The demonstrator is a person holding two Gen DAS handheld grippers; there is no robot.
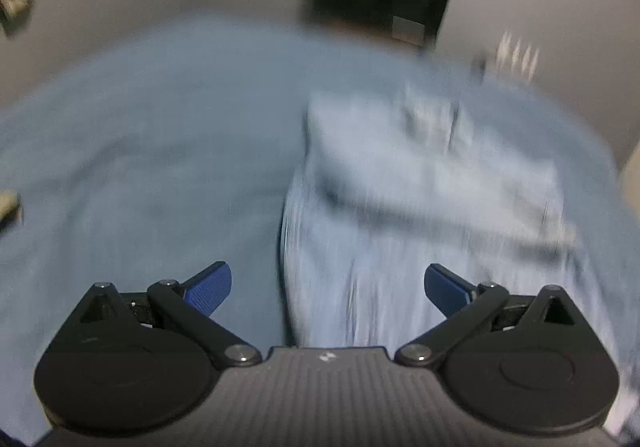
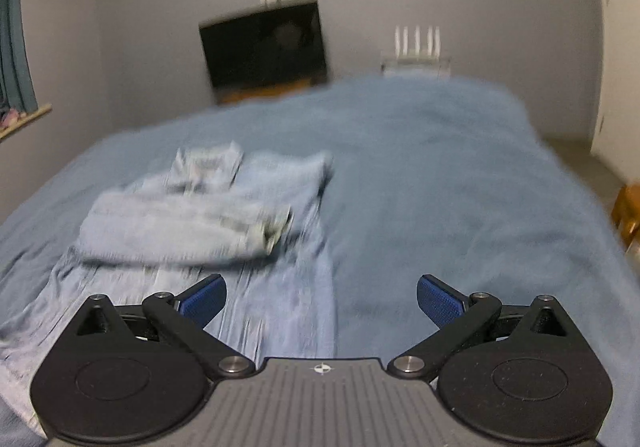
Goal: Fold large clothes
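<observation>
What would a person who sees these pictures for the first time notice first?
The eye goes first to the light blue shirt, partly folded with a sleeve laid across it, lying on the darker blue bed cover. Next come the two open claws, the left claw and the right claw, each with blue pads and holding nothing. Behind the bed, a black screen stands against the grey wall.

Bare blue bedspread (image 2: 440, 175) lies right of the folded shirt (image 2: 208, 215), left too.
</observation>
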